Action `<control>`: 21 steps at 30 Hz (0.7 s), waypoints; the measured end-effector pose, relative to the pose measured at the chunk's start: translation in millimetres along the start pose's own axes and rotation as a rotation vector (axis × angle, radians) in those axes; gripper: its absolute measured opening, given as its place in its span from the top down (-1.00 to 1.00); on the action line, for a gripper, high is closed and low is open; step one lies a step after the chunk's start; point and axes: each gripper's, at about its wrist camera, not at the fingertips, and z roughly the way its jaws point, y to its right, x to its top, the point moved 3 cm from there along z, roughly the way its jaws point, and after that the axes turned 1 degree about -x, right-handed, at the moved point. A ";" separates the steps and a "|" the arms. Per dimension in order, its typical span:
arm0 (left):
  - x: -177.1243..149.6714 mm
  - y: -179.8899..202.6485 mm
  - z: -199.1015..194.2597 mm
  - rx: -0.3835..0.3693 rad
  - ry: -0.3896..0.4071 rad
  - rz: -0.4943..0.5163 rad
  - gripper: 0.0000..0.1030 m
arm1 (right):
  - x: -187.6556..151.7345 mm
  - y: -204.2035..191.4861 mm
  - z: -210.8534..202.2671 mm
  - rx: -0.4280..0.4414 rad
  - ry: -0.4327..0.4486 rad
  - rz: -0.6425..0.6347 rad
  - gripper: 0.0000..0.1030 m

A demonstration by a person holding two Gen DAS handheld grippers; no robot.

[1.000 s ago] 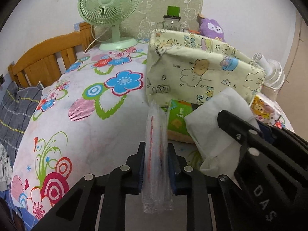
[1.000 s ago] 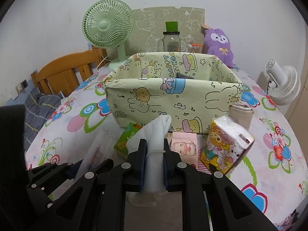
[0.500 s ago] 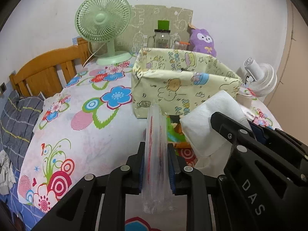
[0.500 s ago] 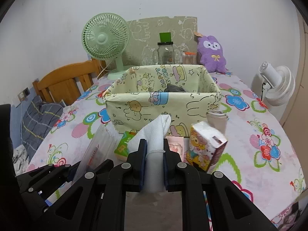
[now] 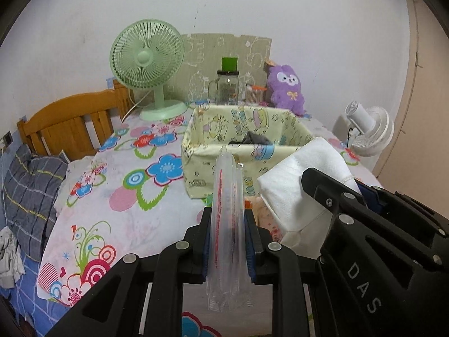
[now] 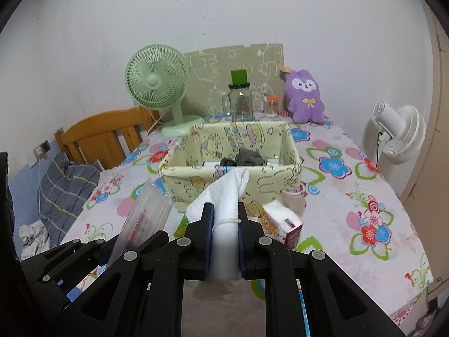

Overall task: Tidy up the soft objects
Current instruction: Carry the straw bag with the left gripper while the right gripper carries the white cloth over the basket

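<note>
Purple plush [image 6: 304,98]; mint fan [image 6: 156,75]; floral tablecloth [image 6: 364,196].

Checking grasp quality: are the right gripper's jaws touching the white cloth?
Touching. The right wrist view shows the right gripper with both jaws pressed against the white cloth, pinching it.

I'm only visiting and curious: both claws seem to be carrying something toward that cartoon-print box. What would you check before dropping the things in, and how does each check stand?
1. Left gripper grips the clear plastic packet: ok, pads pressed on both sides.
2. Right gripper grips the white cloth: ok, clamped near a thread tied round it.
3. Box open on top: ok, no lid.
4. Room inside the box: ok, only some dark fabric and a pale item at the bottom.
5. Held things above the box opening: not ok, both are short of its near wall.
6. Path clear of the tissue packs in front: cannot tell.
</note>
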 end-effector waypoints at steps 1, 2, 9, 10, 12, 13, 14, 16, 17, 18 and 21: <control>2.7 2.0 -3.3 -0.001 0.008 0.002 0.63 | 2.6 0.8 -3.8 0.000 0.007 -0.001 0.66; 4.4 3.0 -5.3 -0.003 0.012 0.003 0.63 | 4.4 1.6 -6.6 0.000 0.011 -0.002 0.66; 20.4 11.6 -23.4 -0.010 0.059 0.021 0.63 | 18.9 6.4 -27.2 -0.005 0.052 0.003 0.66; 21.5 12.7 -25.2 -0.010 0.064 0.022 0.63 | 21.0 6.8 -30.2 -0.004 0.059 0.004 0.66; 25.0 15.0 -28.5 -0.013 0.073 0.022 0.63 | 24.5 8.0 -35.3 -0.006 0.073 0.002 0.66; 26.0 15.6 -29.2 -0.015 0.075 0.023 0.63 | 26.5 8.7 -37.6 -0.006 0.077 0.002 0.66; 27.8 16.7 -30.3 -0.017 0.079 0.023 0.63 | 27.6 8.9 -38.7 -0.008 0.080 0.002 0.66; 30.4 19.2 -31.8 -0.017 0.082 0.026 0.63 | 30.1 10.4 -41.3 -0.008 0.086 0.003 0.66; 31.5 20.1 -32.8 -0.018 0.085 0.027 0.63 | 31.2 10.6 -41.9 -0.008 0.087 0.004 0.66; 32.3 21.0 -32.9 -0.018 0.086 0.028 0.63 | 32.7 11.3 -42.4 -0.009 0.089 0.006 0.66; 36.3 22.8 -33.1 -0.021 0.092 0.030 0.63 | 36.5 13.2 -43.8 -0.011 0.095 0.011 0.66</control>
